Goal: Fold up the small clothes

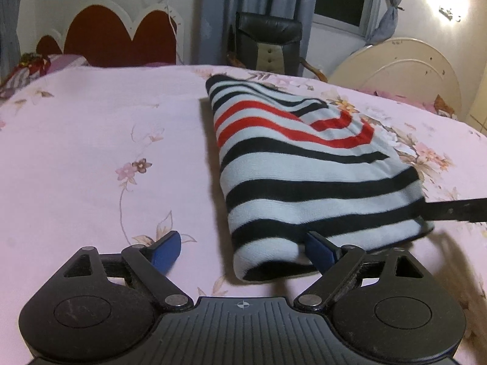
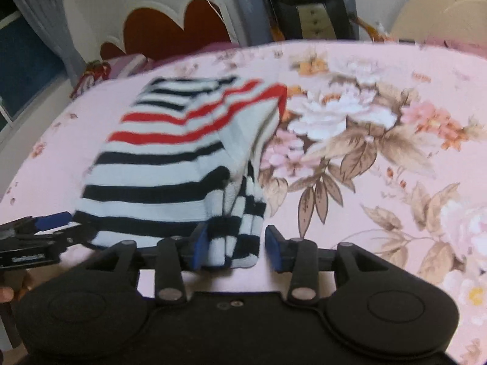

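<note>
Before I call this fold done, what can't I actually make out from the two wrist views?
- Underside of the folded striped garment: hidden in both views by its own top layers.
- Garment's near right corner, right wrist view: blurred and partly covered by the right gripper, so pad contact is unclear.
- Right gripper, left wrist view: cut off by the right edge.
- Left gripper in the right wrist view: cut off by the left edge.

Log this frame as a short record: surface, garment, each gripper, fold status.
surface: pink floral bedsheet
garment: striped top, black, white and red, folded into a compact bundle
left gripper: open, at the bundle's near left corner, one blue pad against its edge
right gripper: open, near right corner lies between the pads, not squeezed
fold status: appears folded
</note>
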Demonstrator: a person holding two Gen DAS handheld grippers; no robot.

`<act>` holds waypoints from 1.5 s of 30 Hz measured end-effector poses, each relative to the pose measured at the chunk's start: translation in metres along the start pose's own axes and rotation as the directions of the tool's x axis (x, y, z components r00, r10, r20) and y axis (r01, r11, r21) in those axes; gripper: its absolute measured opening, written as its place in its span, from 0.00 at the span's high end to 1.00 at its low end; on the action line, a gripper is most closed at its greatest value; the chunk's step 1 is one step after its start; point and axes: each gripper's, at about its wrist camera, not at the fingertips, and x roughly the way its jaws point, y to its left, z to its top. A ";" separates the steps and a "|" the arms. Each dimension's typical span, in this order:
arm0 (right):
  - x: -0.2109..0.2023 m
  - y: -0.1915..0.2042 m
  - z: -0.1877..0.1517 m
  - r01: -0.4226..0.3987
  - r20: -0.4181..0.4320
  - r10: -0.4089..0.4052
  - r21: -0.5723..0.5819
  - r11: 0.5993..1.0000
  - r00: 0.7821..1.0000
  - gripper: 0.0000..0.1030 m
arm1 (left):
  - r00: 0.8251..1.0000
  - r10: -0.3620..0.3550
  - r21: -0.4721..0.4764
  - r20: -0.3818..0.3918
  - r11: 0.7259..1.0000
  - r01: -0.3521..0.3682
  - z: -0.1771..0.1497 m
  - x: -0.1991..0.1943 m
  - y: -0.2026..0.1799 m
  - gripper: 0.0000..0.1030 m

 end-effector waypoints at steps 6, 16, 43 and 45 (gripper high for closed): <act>-0.050 0.009 -0.010 0.027 0.089 -0.025 -0.028 0.999 0.996 0.28 | 0.999 0.013 0.006 0.042 1.000 -0.013 -0.008 -0.041 -0.019 0.12; -0.129 0.034 -0.039 0.058 0.150 -0.047 -0.070 0.996 0.987 0.10 | 0.989 0.023 0.029 0.146 0.999 -0.027 -0.020 -0.137 -0.054 0.01; -0.315 0.092 -0.151 0.145 0.377 -0.090 -0.120 0.982 0.922 0.06 | 0.933 -0.055 0.071 0.356 0.997 0.032 -0.094 -0.345 -0.116 0.00; -0.320 0.091 -0.155 0.148 0.383 -0.093 -0.117 0.982 0.919 0.06 | 0.931 -0.061 0.078 0.360 0.996 0.035 -0.096 -0.350 -0.119 0.00</act>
